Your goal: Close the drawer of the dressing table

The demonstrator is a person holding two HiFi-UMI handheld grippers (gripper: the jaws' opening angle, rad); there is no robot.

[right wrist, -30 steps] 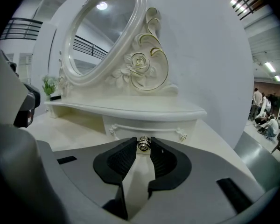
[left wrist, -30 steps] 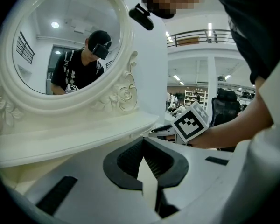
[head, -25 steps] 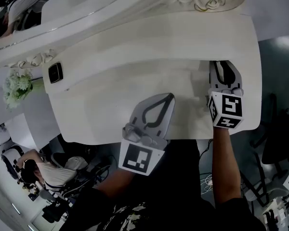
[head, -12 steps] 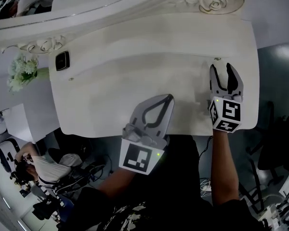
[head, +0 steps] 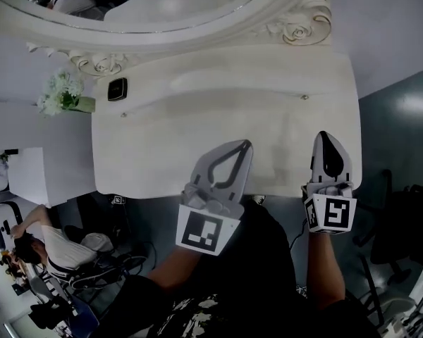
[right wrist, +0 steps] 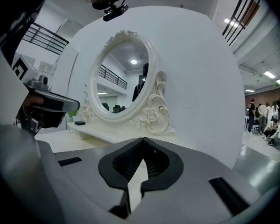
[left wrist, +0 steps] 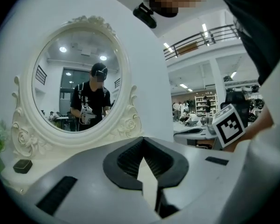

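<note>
With the drawer [head: 304, 98] apparently flush in the rear tier of the dressing table [head: 162, 153], the closing step looked complete, and the left gripper [head: 248, 145] and right gripper [head: 324, 136], their 2 jaw pairs closed empty above the front edge, likely needed only withdrawal.

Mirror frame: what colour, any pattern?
Cream-white mirror frame, carved roses at its base; left gripper view shows it best.

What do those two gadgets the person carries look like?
The left gripper and right gripper are pale grey and pointed, with black ribbed pads inside. Behind each sits a white cube with black square markers. The forearms are unsleeved.
</note>
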